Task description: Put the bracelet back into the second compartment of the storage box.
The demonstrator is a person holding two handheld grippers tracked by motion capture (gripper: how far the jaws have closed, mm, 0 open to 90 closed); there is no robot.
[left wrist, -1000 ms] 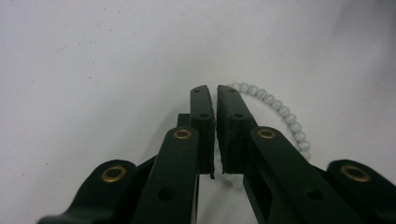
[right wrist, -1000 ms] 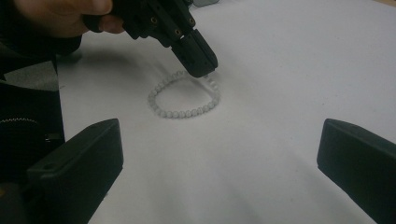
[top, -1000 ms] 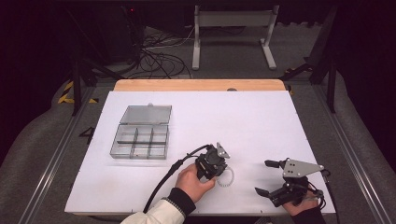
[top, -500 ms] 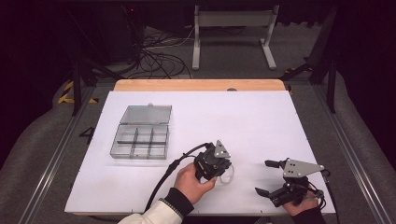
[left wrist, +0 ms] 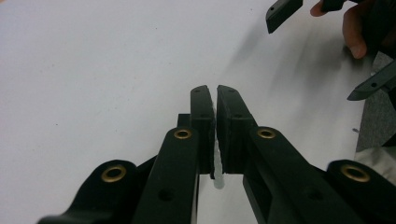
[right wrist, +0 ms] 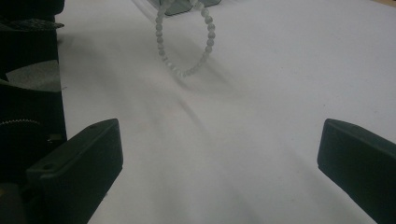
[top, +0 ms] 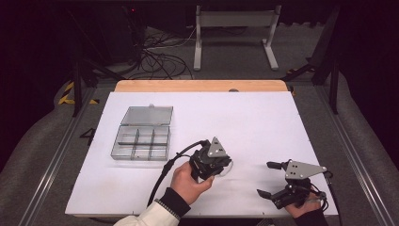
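The left gripper [top: 225, 165] sat near the middle of the table's [top: 254, 122] front half, in the person's left hand [top: 186, 181], and its jaws were pinched almost fully together on a white bead bracelet [right wrist: 184, 42]. From the left gripper view the two black jaws met with only a sliver between them, and a strand of pale beads [left wrist: 217, 161] ran down that sliver, clamped. From the right gripper view the bracelet hung as an open loop of frosted white beads, its lowest beads at or just above the white table surface; I could not tell whether they touched it.

Over at the near right corner, the right gripper [top: 273, 180] rested low in the right hand [top: 306, 207], jaws spread wide with nothing between them. The right gripper view showed that clearly: one black jaw at each bottom corner and bare white surface in the gap.

Well apart on the left half of the table stood a clear plastic compartment box [top: 141, 141], its lid [top: 148, 115] laid open behind it. A black cable [top: 164, 172] trailed from the left gripper towards the front edge.
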